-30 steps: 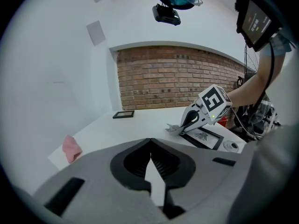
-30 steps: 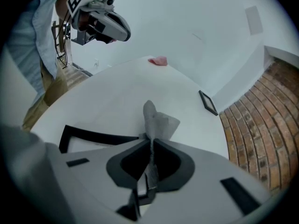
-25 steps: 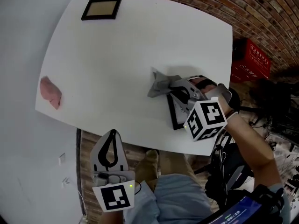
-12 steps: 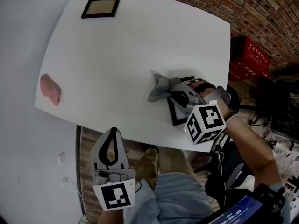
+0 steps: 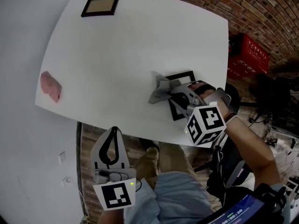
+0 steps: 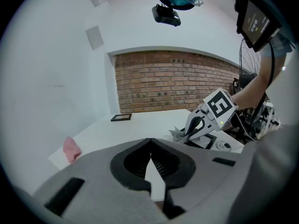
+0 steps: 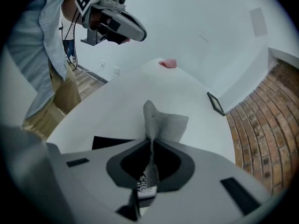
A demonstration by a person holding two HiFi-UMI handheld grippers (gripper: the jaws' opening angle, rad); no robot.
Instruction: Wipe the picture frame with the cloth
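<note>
Under the right hand-held gripper (image 5: 174, 92), cloth (image 5: 159, 90) half-hides picture frame (image 5: 181, 73).

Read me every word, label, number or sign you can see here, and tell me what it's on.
No text reads clearly.
Red crate: white print, too blurred.
Screen by the person's chest: digits, too small.
Picture frame: dark print on its insert, mostly hidden behind the cloth, unreadable.

Grey cloth (image 7: 164, 124) coarse woven, matt; table (image 5: 117, 50) smooth matt white; picture frame (image 5: 180, 73) smooth black; brick wall (image 6: 168, 80) rough.
</note>
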